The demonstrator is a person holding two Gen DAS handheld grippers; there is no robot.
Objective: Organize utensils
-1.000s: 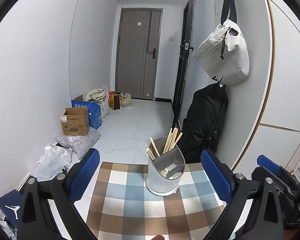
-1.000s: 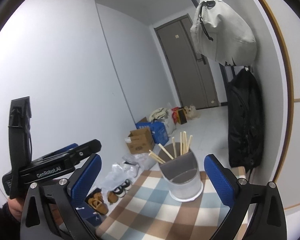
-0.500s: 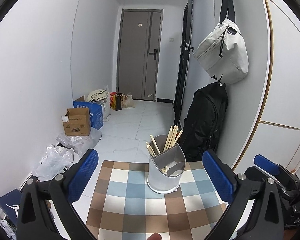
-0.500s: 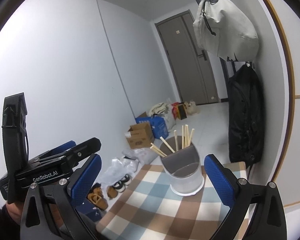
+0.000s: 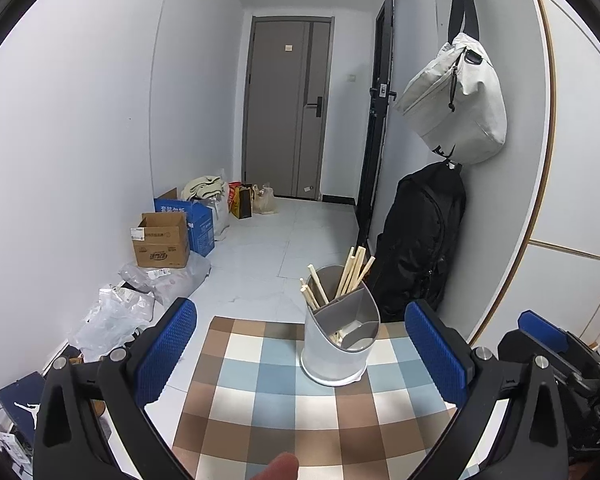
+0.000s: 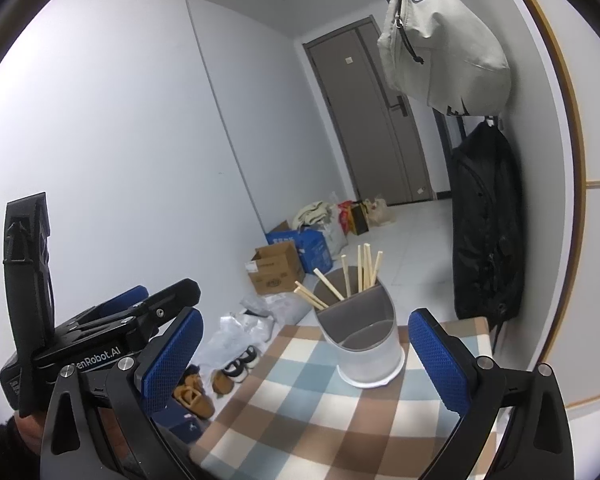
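Note:
A grey two-compartment utensil holder (image 5: 340, 344) (image 6: 364, 340) stands on the checked tablecloth (image 5: 268, 400) (image 6: 340, 412) near the table's far edge. Several wooden chopsticks (image 5: 350, 276) (image 6: 362, 268) stick up from its rear compartment; the front compartment looks shallow and mostly bare. My left gripper (image 5: 300, 356) is open, well short of the holder, with nothing between its blue pads. My right gripper (image 6: 304, 360) is open too, and empty. The left gripper's body (image 6: 100, 340) shows at the left of the right wrist view.
A fingertip (image 5: 278, 466) pokes in at the bottom edge. A black backpack (image 5: 424, 236) and a grey bag (image 5: 456, 100) hang on the right wall. Cardboard boxes (image 5: 162, 244), plastic bags (image 5: 112, 316) and slippers (image 6: 204, 392) lie on the floor left of the table.
Both cameras have drifted slightly; the holder sits a little more to the right in each view. Both grippers stay open and empty.

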